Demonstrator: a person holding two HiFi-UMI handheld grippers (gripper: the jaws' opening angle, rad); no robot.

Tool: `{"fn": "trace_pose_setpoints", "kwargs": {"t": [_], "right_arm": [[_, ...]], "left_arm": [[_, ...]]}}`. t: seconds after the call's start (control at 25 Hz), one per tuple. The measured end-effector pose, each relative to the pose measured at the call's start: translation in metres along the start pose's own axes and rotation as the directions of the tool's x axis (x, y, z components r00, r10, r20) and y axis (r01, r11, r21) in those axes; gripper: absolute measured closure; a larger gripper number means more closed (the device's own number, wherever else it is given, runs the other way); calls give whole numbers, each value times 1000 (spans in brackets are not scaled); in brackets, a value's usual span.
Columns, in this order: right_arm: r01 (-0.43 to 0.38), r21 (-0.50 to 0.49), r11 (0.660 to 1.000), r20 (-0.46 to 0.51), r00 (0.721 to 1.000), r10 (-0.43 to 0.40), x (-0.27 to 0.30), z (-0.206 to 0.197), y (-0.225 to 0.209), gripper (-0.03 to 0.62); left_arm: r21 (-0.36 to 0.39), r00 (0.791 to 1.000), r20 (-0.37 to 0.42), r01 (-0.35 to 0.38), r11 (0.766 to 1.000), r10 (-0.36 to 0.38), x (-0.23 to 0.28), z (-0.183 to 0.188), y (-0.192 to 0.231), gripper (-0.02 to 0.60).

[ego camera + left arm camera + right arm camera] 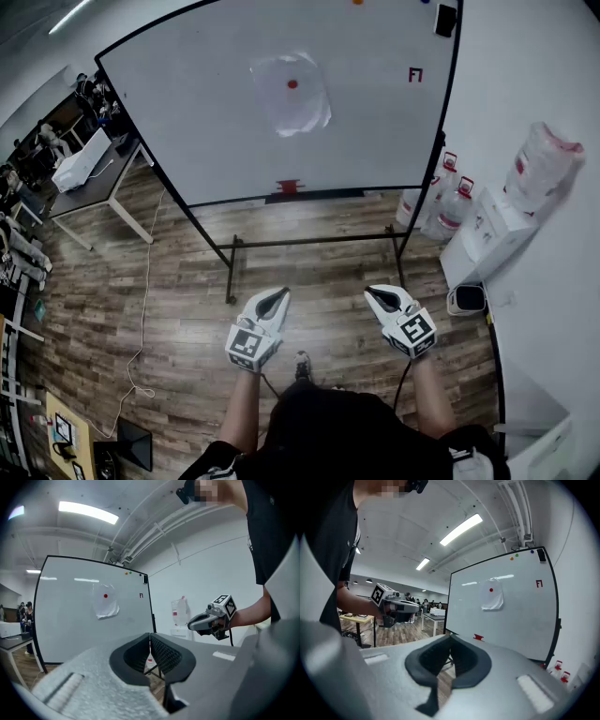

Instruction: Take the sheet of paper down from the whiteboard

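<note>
A crumpled white sheet of paper [292,94] hangs near the middle of the whiteboard [206,122], pinned by a red round magnet [292,83]. It also shows as the sheet of paper [105,603] in the left gripper view and the sheet of paper [492,596] in the right gripper view. My left gripper [277,298] and right gripper [378,295] are held side by side above the wood floor, well short of the board. Both point toward it. The jaws of each meet at the tips with nothing between them.
The whiteboard stands on a black metal frame [309,242]. Water jugs [450,202], a white box [492,230] and a plastic bag [544,164] sit by the right wall. A desk [94,183] stands at left. A cable [141,319] trails on the floor.
</note>
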State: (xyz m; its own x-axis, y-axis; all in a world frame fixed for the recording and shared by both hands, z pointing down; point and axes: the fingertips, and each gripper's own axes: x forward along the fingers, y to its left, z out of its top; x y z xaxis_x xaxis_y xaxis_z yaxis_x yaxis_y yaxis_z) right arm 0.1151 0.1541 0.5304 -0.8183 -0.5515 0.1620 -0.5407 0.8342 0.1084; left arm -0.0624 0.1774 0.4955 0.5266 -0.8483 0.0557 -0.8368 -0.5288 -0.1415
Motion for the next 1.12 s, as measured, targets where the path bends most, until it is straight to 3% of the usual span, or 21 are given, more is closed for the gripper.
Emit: {"fn": "trace_pose_setpoints", "kwargs": {"t": [0.24, 0.48, 0.76, 1.12], "right_arm": [[9, 59, 998, -12, 1000, -8, -10, -11, 2, 591], [-15, 46, 999, -19, 1000, 15, -7, -13, 4, 591], [-19, 87, 996, 31, 999, 17, -6, -5, 4, 591], [27, 20, 999, 9, 1000, -28, 32, 5, -14, 591]], "left_arm": [[-9, 1000, -12, 8, 1000, -8, -4, -2, -7, 568], [-29, 1000, -11, 10, 1000, -10, -4, -7, -10, 568], [-9, 1000, -2, 7, 1000, -7, -7, 2, -7, 568], [-22, 1000, -6, -10, 1000, 10, 3, -6, 30, 568]]}}
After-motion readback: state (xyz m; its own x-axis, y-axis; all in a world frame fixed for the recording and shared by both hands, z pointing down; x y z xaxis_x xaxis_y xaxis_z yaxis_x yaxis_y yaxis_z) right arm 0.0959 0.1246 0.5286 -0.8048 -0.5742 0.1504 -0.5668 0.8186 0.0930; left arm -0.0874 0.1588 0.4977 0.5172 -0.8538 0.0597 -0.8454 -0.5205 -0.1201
